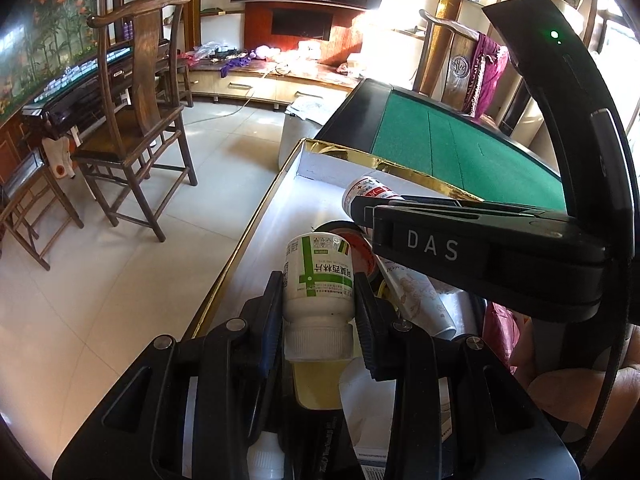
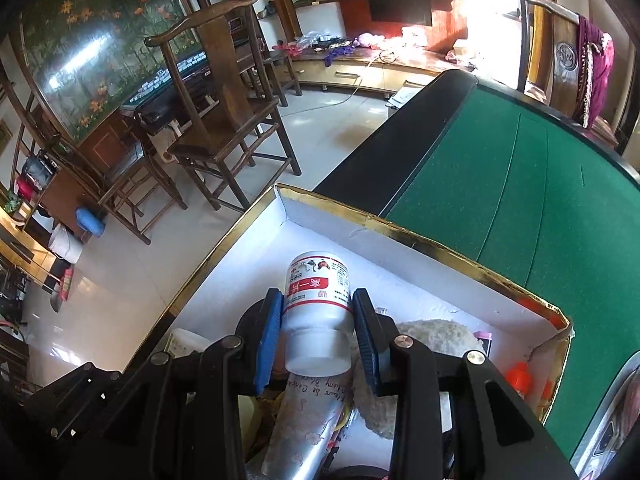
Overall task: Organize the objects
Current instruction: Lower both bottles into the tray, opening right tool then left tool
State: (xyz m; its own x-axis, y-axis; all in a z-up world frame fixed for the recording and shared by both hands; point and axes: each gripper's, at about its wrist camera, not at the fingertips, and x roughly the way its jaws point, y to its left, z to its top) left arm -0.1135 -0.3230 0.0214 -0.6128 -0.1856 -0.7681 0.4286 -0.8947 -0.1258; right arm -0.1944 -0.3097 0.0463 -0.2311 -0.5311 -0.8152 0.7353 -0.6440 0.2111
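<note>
My left gripper (image 1: 318, 286) is shut on a white pill bottle with a green label (image 1: 319, 280), held above a gold-edged white cardboard box (image 1: 320, 160). My right gripper (image 2: 316, 314) is shut on a white pill bottle with a red label (image 2: 318, 300), held over the same box (image 2: 384, 276). In the left wrist view the right gripper's black body (image 1: 480, 248) crosses in front, with the red-label bottle (image 1: 366, 192) at its tip. The box holds a printed tube (image 2: 304, 428), a beige puff (image 2: 424, 340), tape rolls and orange-capped items (image 2: 520, 378).
The box lies on the edge of a green felt table (image 2: 500, 184) with a black rim. Wooden chairs (image 1: 140, 120) stand on the tiled floor to the left. A second chair with a purple cloth (image 2: 596, 76) stands behind the table. A TV cabinet lines the far wall.
</note>
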